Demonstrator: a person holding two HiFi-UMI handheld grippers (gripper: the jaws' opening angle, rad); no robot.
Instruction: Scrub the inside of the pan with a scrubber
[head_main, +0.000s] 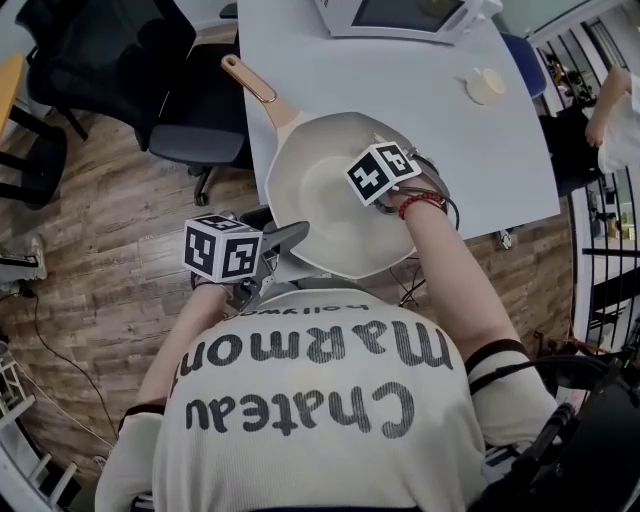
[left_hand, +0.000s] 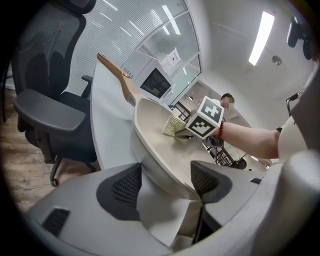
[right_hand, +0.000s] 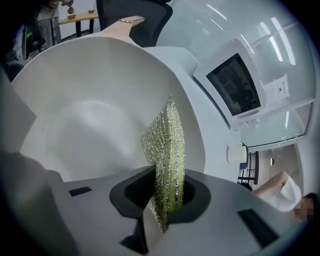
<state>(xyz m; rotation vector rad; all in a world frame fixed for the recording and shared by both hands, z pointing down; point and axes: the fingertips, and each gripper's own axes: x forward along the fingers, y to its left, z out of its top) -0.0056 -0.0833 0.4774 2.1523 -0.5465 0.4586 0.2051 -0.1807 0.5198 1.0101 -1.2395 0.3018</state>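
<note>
Here the scrubber (right_hand: 164, 150) sits pinched between the right gripper's (right_hand: 162, 195) fingers (right_hand: 134, 192).

The pan (head_main: 320, 200) is cream, smooth and matt inside, with a wood-look handle (head_main: 255, 88). The scrubber (right_hand: 165, 150) is a rough, glittery metallic mesh over a yellow-green spongy edge. The counter (head_main: 400, 90) is white, smooth and matt.

The head view's top edge cuts off the white microwave oven (head_main: 400, 15). The silvery-green mesh scrubber's (right_hand: 167, 145) lower end is buried between the right gripper's (right_hand: 165, 197) jaws.
</note>
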